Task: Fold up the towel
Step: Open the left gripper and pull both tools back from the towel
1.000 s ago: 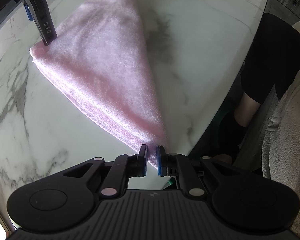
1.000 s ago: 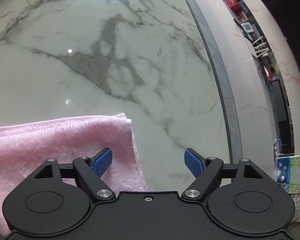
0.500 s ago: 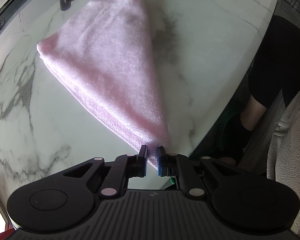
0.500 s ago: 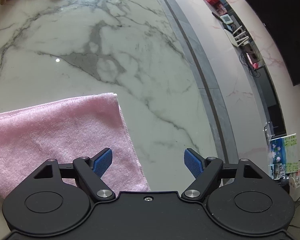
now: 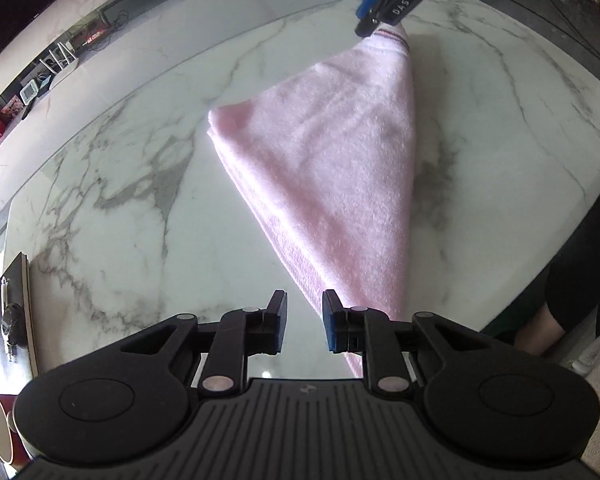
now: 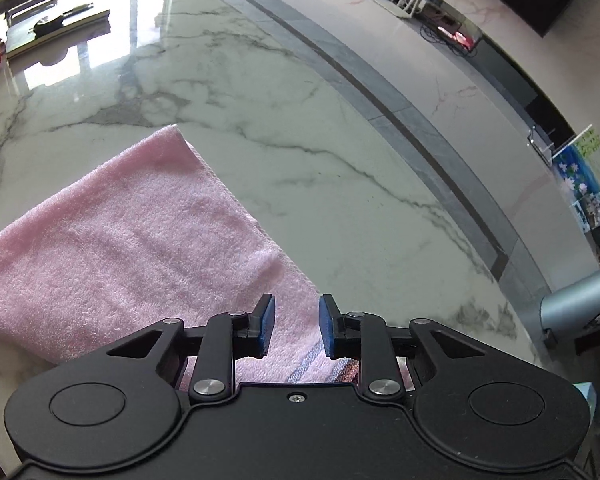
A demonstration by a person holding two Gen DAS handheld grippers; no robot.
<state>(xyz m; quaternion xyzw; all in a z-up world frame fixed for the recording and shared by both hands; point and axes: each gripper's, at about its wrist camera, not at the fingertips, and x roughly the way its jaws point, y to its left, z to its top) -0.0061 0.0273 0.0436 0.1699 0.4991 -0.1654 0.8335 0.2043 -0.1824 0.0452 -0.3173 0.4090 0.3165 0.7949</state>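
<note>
A pink towel (image 5: 332, 168) lies folded on the white marble table (image 5: 120, 208). My left gripper (image 5: 304, 322) is partly open with nothing between its pads; the towel's near corner lies just right of it, under the right finger. The right gripper shows in the left wrist view (image 5: 396, 0) at the towel's far corner with the coloured stripe. In the right wrist view the towel (image 6: 132, 248) lies ahead and left, and my right gripper (image 6: 296, 328) stands partly open over its striped corner, not gripping it.
A dark notebook with a pen (image 5: 10, 312) and a red cup (image 5: 0, 428) sit at the table's left end. The table edge (image 5: 560, 248) and the person's leg are to the right. A grey camera mount (image 6: 576, 304) stands at the right in the right wrist view.
My left gripper opened and let go of the towel's near corner, then swung left. My right gripper narrowed from wide open and moved over to the towel's striped far corner.
</note>
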